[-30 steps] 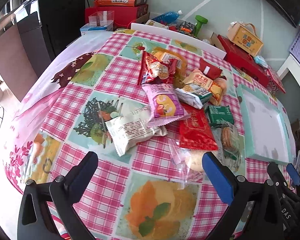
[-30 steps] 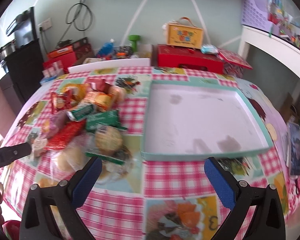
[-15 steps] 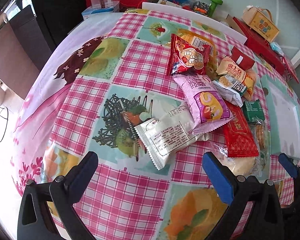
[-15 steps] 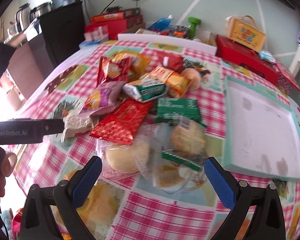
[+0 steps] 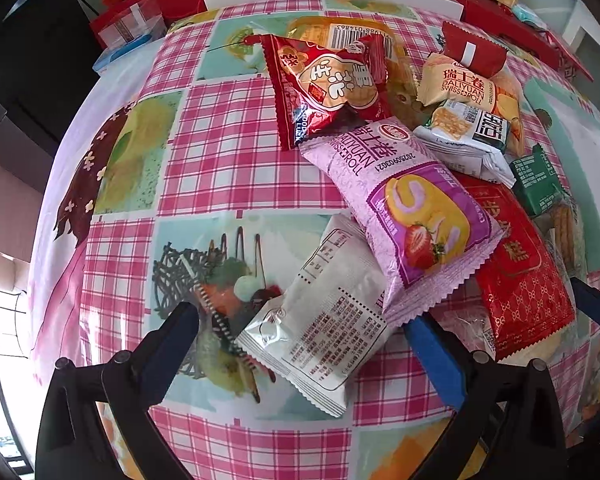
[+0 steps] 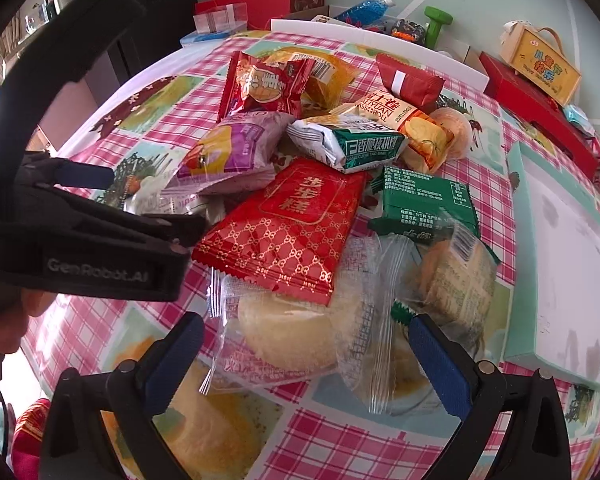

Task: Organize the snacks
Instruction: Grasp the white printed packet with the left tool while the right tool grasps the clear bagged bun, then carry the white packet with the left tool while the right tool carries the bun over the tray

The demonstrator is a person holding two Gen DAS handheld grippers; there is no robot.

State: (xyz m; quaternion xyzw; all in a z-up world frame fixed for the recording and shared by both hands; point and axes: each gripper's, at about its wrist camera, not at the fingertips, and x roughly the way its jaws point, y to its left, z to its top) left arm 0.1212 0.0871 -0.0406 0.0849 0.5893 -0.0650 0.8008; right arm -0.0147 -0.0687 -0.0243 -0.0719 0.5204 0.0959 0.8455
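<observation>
A heap of snack packets lies on a pink checked tablecloth (image 5: 228, 128). My left gripper (image 5: 300, 344) is open, its fingers either side of a white packet (image 5: 324, 320) that lies under a pink Swiss roll packet (image 5: 412, 208). My right gripper (image 6: 304, 356) is open around a clear bag with a pale round cake (image 6: 292, 336), below a red patterned packet (image 6: 288, 224). A clear-wrapped biscuit pack (image 6: 452, 272) and a green packet (image 6: 424, 200) lie to its right. The left gripper also shows in the right wrist view (image 6: 112, 200).
A shallow mint-edged white tray (image 6: 560, 264) sits on the table's right side. Red boxes (image 6: 540, 112), a yellow carton (image 6: 540, 64), a bottle and a green dumbbell (image 6: 436, 24) stand behind the table. A dark cabinet (image 5: 28, 40) is at the far left.
Both grippers have moved forward and down towards the snack heap. The left now brackets the white packet and the right brackets the clear cake bag. Both stay open.
</observation>
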